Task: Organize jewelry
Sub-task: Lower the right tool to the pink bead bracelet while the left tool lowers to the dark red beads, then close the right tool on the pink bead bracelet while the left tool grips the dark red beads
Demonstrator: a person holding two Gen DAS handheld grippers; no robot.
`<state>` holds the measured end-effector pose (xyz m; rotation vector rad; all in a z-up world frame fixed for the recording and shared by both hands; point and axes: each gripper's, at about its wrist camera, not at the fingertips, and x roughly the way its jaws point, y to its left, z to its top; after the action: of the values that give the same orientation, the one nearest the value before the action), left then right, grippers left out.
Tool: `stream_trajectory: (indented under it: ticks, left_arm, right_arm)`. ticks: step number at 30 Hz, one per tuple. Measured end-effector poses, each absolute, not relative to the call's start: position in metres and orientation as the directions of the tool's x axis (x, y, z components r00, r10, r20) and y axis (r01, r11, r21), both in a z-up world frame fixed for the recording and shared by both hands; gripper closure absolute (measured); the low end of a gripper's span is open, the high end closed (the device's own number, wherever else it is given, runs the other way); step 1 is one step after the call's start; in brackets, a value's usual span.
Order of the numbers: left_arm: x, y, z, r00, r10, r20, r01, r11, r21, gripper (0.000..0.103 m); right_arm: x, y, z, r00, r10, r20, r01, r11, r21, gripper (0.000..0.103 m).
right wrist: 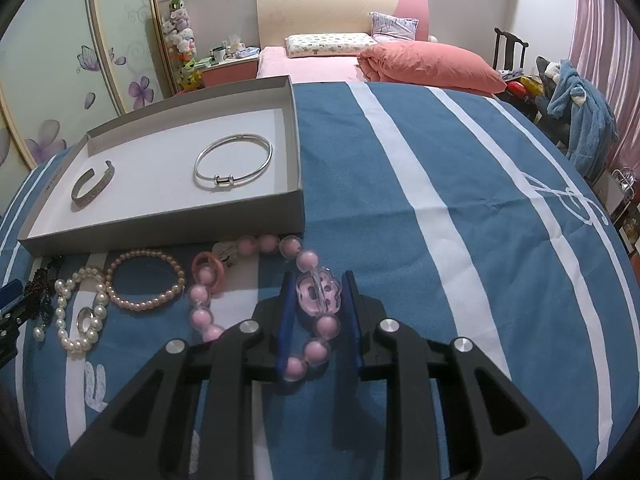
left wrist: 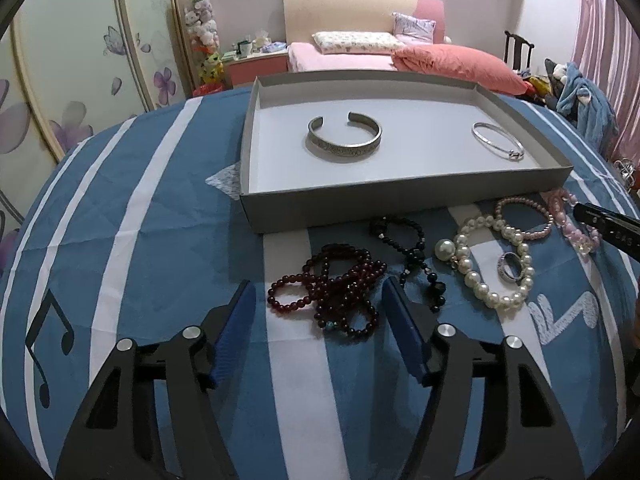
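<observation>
Tools tilt steeply down over a blue striped cloth (right wrist: 400, 168) on the surface. The right tool (right wrist: 318, 300) has its blue pads pinched on the clear flower charm of a pink bead bracelet (right wrist: 320, 294) lying just in front of the grey box (right wrist: 160, 224). The left tool (left wrist: 318, 300) stands partly open above a heap of dark red beads (left wrist: 332, 292), nothing gripped. A wide silver cuff (left wrist: 344, 140) and a thin bangle (left wrist: 498, 140) lie inside the box.
</observation>
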<state>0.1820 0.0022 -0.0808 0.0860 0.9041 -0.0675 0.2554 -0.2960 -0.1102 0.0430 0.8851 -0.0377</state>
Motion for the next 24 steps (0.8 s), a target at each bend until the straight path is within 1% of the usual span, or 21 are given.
stream_trajectory:
  ticks: [1,6,18,20,22,23,24]
  left_arm:
    - [0.1829,0.003,-0.0801,0.619,-0.026,-0.785,0.091,0.995,0.039,0.041]
    - [0.1871,0.0017,-0.0798,0.621,-0.024,-0.783,0.09,0.995,0.041,0.044]
    - [0.1876,0.0029,-0.0791,0.621,-0.025,-0.784,0.087,0.996,0.036,0.045]
    - [0.1876,0.0029,-0.0789,0.623,-0.017,-0.782,0.079,0.996,0.041,0.05]
    - [0.1868,0.0041,-0.0778,0.628,-0.005,-0.778,0.066,0.997,0.047,0.067]
    - [0.186,0.0043,-0.0775,0.629,0.001,-0.777,0.061,0.997,0.052,0.07]
    - [0.1861,0.0042,-0.0775,0.629,0.003,-0.778,0.06,0.997,0.052,0.075]
  right_arm:
    - [0.2553,-0.2955,-0.1102,0.633,-0.015,-0.774,0.051,0.998,0.022,0.079]
    - [0.2555,-0.2965,-0.1102,0.633,-0.015,-0.774,0.051,0.998,0.023,0.079]
    - [0.2556,-0.2974,-0.1101,0.633,-0.015,-0.774,0.051,0.998,0.023,0.079]
    - [0.2555,-0.2974,-0.1102,0.633,-0.015,-0.774,0.051,0.998,0.023,0.079]
    - [0.2556,-0.2974,-0.1101,0.633,-0.018,-0.774,0.051,0.999,0.019,0.079]
    - [0.2553,-0.2969,-0.1102,0.633,-0.021,-0.774,0.05,0.999,0.014,0.079]
    - [0.255,-0.2959,-0.1102,0.633,-0.025,-0.774,0.049,0.999,0.008,0.079]
